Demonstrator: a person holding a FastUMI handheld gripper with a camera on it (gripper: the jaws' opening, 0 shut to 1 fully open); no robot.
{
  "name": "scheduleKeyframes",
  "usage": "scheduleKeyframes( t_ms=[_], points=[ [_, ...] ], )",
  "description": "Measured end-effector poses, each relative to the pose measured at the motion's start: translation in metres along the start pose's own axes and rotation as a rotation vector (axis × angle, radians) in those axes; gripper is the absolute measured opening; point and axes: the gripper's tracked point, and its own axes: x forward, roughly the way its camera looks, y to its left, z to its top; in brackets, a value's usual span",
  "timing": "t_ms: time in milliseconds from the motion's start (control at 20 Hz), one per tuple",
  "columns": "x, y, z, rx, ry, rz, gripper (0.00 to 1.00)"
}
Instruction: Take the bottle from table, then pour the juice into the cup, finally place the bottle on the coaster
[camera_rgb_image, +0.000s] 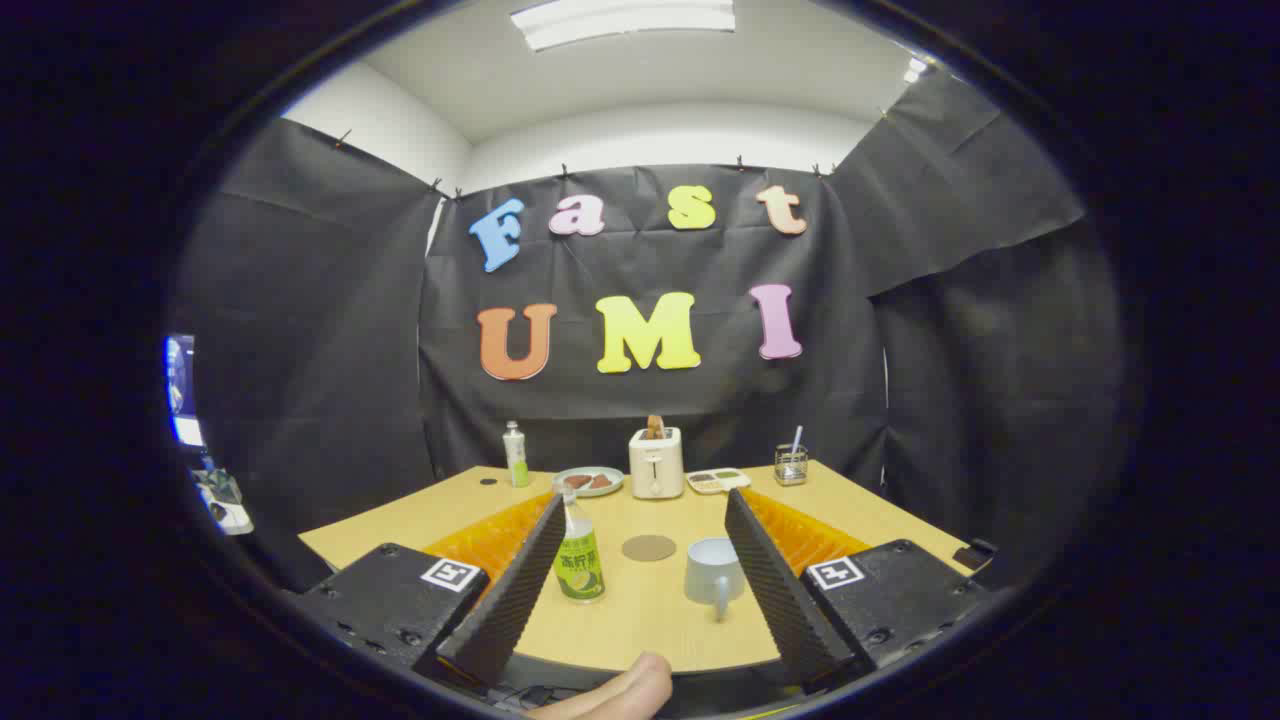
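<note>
A small clear bottle (578, 560) with a green label stands upright on the wooden table (640, 620), just inside my left finger. A pale grey cup (714, 572) with its handle toward me sits near my right finger. Between and a little beyond them lies a round brown coaster (649, 547). My gripper (648, 510) is open wide, with the bottle, coaster and cup all showing in the gap between its fingers, none of them touched. A fingertip of the person's hand (620, 692) shows below.
Along the table's far edge stand a white and green tube (516, 455), a plate with food (588, 481), a white toaster (656, 462), a small divided tray (717, 481) and a glass with a straw (790, 464). Black cloth walls close the booth.
</note>
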Motion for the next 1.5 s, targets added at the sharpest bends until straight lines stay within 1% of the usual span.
scheduleKeyframes(
  t_ms=[250,400,750,1050,1250,1500],
  points=[
    [0.004,0.012,-0.006,-0.072,0.039,-0.005,1.00],
    [0.005,0.016,-0.004,-0.103,0.033,-0.015,1.00],
    [0.006,0.026,-0.006,-0.076,0.018,0.012,1.00],
    [0.016,0.031,-0.021,-0.045,0.050,0.020,1.00],
    [0.031,0.040,-0.036,-0.036,0.078,0.032,1.00],
    [0.062,0.059,-0.065,-0.078,0.122,0.046,1.00]
  ],
)
